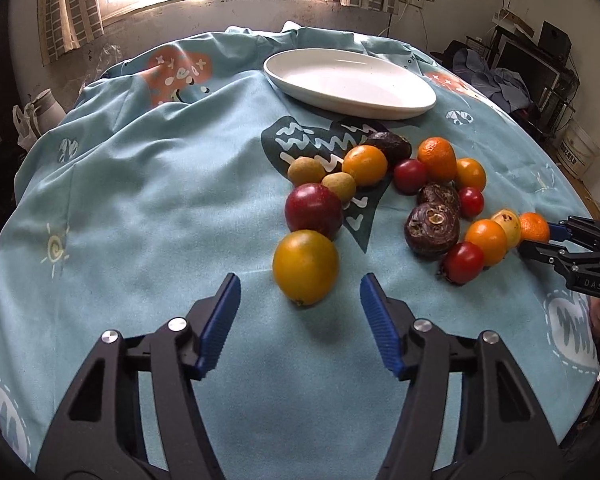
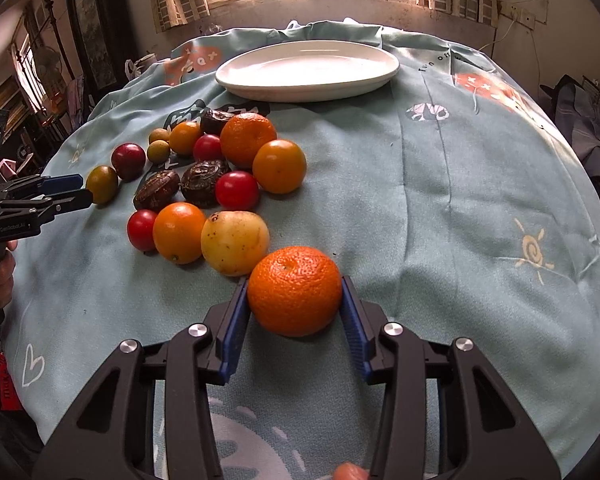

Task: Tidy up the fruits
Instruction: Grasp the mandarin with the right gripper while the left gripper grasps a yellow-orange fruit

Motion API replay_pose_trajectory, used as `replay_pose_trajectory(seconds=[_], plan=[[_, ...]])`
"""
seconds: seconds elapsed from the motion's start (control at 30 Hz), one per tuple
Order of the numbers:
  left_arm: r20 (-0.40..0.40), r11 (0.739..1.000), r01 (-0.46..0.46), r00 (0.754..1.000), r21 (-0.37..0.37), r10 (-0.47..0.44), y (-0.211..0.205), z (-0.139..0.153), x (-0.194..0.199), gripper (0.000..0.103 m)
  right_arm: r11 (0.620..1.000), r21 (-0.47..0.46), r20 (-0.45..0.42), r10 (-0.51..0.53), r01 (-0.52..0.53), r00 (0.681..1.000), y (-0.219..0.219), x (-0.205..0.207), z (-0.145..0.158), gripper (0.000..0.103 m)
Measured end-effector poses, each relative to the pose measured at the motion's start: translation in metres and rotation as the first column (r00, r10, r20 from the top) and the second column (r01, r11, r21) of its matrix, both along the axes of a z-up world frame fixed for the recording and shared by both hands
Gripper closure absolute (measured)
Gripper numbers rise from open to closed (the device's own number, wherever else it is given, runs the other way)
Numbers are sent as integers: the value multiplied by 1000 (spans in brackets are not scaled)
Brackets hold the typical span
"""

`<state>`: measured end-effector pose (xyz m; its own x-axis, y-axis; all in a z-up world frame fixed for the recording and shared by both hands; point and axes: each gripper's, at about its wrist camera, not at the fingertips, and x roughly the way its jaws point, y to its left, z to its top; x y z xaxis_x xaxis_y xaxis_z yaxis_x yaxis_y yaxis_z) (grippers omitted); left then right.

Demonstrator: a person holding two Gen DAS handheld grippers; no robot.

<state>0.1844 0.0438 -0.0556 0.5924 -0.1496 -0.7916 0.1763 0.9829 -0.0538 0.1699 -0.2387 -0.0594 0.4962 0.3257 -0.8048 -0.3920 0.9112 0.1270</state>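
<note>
Your right gripper (image 2: pixel 295 300) has its blue pads pressed on both flanks of the mandarin (image 2: pixel 295 291), which sits on the cloth (image 2: pixel 440 208) at the near end of the fruit cluster, just beside a pale yellow fruit (image 2: pixel 234 241). I'd judge the mandarin light, with a loose, pebbled peel over soft flesh: it gives under pressure and should not slip, so hold it across its widest part, as you have it, and squeeze no harder than needed.

Your left gripper (image 1: pixel 300 312) stands about half open with nothing held. The yellow-orange fruit (image 1: pixel 305 266) lies just ahead of its tips, not yet between the pads. That one looks smooth, taut-skinned and round, so it will likely roll or squirt out if pinched off-centre. Take it at mid-height, pads square to its sides. It touches a dark red fruit (image 1: pixel 314 210) behind it, which may get nudged.

Further out, the rest of the fruits lie bunched on the cloth: small red ones, oranges, greenish ones and dark wrinkled ones.

The white plate (image 2: pixel 236 80) sits beyond them toward the window, and nothing is in it.
</note>
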Motion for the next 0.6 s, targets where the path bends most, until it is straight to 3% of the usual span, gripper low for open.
replay_pose_trajectory(seconds=[0.17,0.3,0.6], plan=[[-9,1000,-9,1000,20,9,-5,-6,14,45,1000,19,-9,-1,1,1000,-2,1,0,59],[-29,1000,4,1000,-5,-4,-7,-9,20,62,1000,24,-10,-2,2,1000,-3,1,0,59],[-52,1000,31,998,-3,-31,-13,-15,16,65,999,49,-5,6,-5,1000,-5,1,4,59]])
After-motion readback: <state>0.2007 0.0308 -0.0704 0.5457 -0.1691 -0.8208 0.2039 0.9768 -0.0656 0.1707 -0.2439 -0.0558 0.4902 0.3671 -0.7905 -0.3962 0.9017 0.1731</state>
